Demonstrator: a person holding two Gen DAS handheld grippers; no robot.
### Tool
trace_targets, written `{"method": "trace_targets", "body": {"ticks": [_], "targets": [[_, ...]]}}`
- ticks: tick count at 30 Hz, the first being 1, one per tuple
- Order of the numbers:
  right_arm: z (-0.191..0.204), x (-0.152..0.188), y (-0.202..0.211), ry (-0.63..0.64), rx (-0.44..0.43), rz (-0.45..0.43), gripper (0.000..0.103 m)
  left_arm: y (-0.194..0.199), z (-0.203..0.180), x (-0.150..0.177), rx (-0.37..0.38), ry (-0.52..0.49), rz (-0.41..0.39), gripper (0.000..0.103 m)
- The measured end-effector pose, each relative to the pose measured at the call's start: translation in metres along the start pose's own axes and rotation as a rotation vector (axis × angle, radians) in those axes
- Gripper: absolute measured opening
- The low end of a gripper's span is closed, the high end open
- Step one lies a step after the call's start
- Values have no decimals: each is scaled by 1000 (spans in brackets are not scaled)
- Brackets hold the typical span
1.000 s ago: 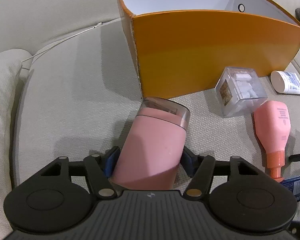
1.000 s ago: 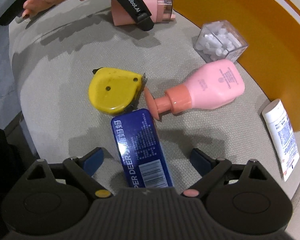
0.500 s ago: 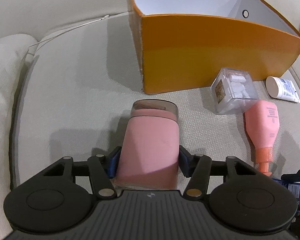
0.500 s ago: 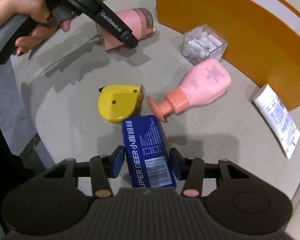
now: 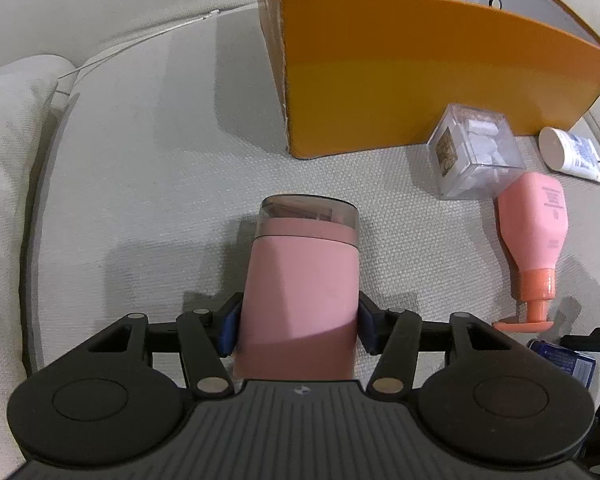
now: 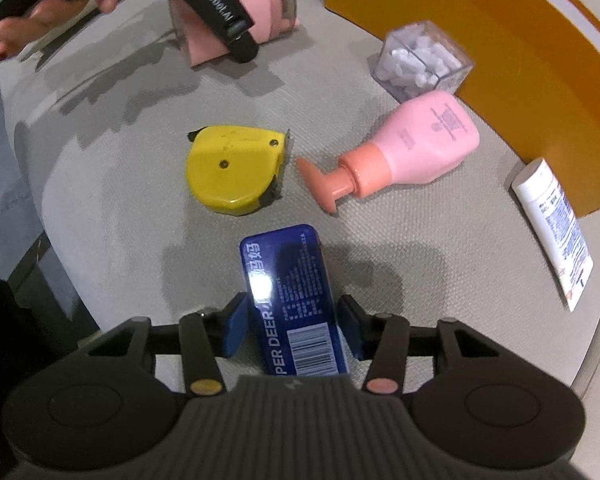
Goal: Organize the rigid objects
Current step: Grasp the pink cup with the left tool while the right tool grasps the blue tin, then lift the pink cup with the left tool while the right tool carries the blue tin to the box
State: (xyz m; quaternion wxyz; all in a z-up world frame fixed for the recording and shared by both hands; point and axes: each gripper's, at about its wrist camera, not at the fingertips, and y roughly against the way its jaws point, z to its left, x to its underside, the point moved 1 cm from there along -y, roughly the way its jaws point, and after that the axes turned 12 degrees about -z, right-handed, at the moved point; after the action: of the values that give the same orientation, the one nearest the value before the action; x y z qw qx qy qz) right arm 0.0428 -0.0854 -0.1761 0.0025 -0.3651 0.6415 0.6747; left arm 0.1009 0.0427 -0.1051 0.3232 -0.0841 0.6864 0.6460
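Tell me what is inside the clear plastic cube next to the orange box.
The clear plastic cube holds a heap of small white pieces, filling most of it. In the left wrist view a brown patterned label on one wall hides part of the contents. What the pieces are cannot be told.

To your left the beige woven cushion (image 5: 140,200) lies bare, open right up to the tall orange cardboard box (image 5: 420,88). On the right, the clear plastic cube of white pieces (image 5: 476,152), the pink pump bottle (image 5: 534,224), the white tube (image 6: 556,232) and the yellow tape measure (image 6: 232,168) crowd the approach.
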Motion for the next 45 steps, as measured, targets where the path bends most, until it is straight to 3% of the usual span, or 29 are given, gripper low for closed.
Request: {"method": "trace_targets", "body": {"ticks": [6, 11, 18, 31, 40, 45], "targets": [[-6, -3, 1, -37, 1, 1, 51, 3, 3, 0, 8, 22, -5, 64], [-32, 1, 15, -208, -55, -46, 50, 15, 13, 1, 28, 62, -24, 63], [-54, 9, 44, -348, -94, -111, 50, 38, 22, 8, 50, 132, -63, 63], [-72, 6, 90, -452, -45, -213, 50, 90, 10, 8, 120, 240, -179, 63], [-107, -27, 160, -434, 22, -276, 50, 157, -25, -57, 166, 190, -352, 63], [-128, -52, 200, -444, 60, -331, 50, 172, -52, -94, 140, 138, -413, 63]]}}
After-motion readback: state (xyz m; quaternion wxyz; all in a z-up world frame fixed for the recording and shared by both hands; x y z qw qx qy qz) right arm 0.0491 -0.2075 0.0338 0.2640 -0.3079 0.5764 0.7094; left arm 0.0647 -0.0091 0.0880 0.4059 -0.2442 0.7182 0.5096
